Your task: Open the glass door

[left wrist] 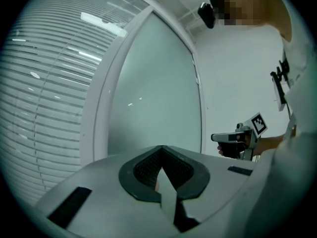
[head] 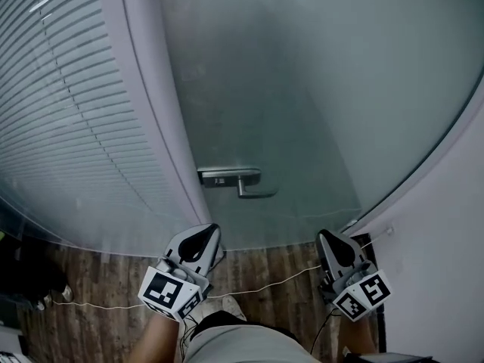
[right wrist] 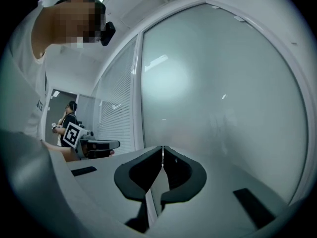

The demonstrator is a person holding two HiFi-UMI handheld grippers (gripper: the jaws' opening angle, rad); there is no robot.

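Frosted glass door (head: pixel 302 89) shut; lever handle (head: pixel 240 181) mid-frame, untouched. Left gripper (head: pixel 206 234), right gripper (head: pixel 330 240): jaws clenched, empty. Press handle's free end down.

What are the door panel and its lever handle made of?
Door panel: frosted glass, likely; matte, translucent grey-green, only soft glare, nothing sharp seen through.
Lever handle: metal, brushed or satin silver by its dull sheen; alloy can't be told.

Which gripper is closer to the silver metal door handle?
Left. The left gripper sits below the silver metal door handle, slightly to its left; the right gripper is farther off, below and to its right.
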